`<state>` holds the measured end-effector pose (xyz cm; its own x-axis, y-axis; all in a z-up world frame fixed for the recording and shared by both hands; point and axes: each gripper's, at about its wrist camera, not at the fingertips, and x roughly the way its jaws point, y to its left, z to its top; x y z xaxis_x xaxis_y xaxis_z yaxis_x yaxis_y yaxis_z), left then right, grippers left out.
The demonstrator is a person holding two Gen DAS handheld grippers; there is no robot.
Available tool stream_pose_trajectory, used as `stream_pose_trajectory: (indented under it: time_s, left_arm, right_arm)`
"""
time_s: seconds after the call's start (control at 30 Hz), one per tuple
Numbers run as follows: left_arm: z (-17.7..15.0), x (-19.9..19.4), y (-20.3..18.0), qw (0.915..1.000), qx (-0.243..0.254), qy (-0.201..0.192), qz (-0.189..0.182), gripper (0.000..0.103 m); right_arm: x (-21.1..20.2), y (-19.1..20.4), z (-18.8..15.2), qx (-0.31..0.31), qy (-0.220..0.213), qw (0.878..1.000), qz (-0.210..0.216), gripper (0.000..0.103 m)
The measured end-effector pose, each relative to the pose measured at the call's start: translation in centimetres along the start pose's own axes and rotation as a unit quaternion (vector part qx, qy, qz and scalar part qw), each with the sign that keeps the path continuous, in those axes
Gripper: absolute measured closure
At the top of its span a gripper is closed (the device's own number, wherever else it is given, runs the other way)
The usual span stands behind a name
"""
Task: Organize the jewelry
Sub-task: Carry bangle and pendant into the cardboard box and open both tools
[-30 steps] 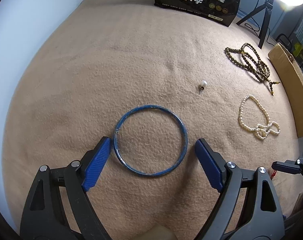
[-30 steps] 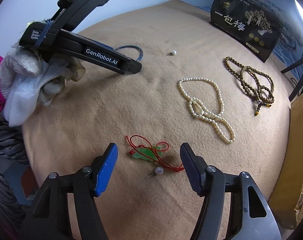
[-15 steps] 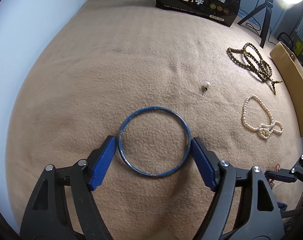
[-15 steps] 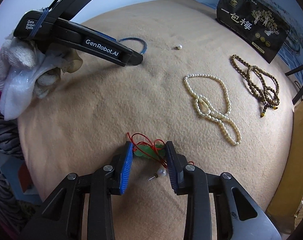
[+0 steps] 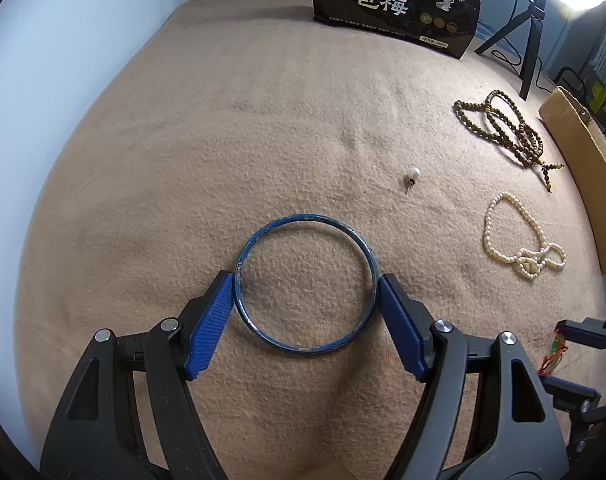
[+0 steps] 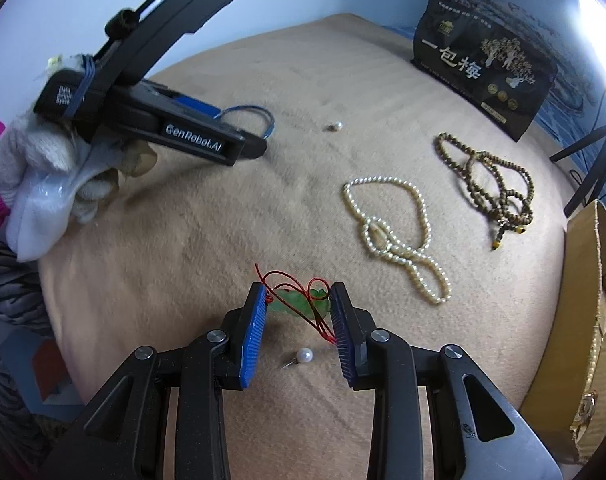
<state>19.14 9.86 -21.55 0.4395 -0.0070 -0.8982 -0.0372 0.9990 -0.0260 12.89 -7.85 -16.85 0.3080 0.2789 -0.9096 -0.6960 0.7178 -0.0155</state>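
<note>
A blue bangle (image 5: 305, 285) lies on the tan blanket (image 5: 223, 120). My left gripper (image 5: 306, 285) is shut on it, one blue pad touching each side. In the right wrist view my right gripper (image 6: 298, 298) is shut on a green jade pendant (image 6: 293, 302) with a red cord (image 6: 291, 280), both pads against it. A pearl stud (image 6: 303, 356) lies on the blanket just behind the pendant, between the fingers. The left gripper (image 6: 259, 146) with the bangle (image 6: 259, 114) also shows at the upper left there.
A second pearl stud (image 5: 413, 174), a white pearl necklace (image 5: 519, 240) and a brown bead necklace (image 5: 503, 128) lie on the right. A black bag (image 5: 395, 4) stands at the back. A cardboard box (image 5: 583, 160) borders the right edge. A tripod (image 5: 527, 40) stands behind.
Both grippers have closed: the left pads came in onto the bangle's sides, and the right pads moved forward and closed on the jade pendant.
</note>
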Motion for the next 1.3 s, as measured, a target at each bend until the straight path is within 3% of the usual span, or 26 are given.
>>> stream_pose_trajectory:
  time_s: [0.33, 0.63, 0.97, 1.3]
  left_arm:
    - [0.8, -2.7, -0.1, 0.9993, -0.009, -0.037, 0.002, 0.028]
    - [2.0, -7.1, -3.1, 0.9959, 0.005, -0.089, -0.02, 0.028]
    - [3.4, -11.2, -9.2, 0.9886, 0.038, -0.131, -0.064, 0.028]
    - [3.9, -12.7, -16.2, 0.981, 0.08, -0.143, -0.104, 0.028]
  right_arm:
    - [-2.6, -1.0, 1.2, 0.015, -0.04, 0.999, -0.013, 0.072]
    - [-6.5, -3.5, 1.7, 0.037, -0.084, 0.995, -0.035, 0.072]
    - [-11.3, -9.8, 0.9, 0.107, -0.132, 0.982, -0.078, 0.072]
    - [-14.9, -16.7, -1.3, 0.192, -0.158, 0.961, -0.123, 0.072]
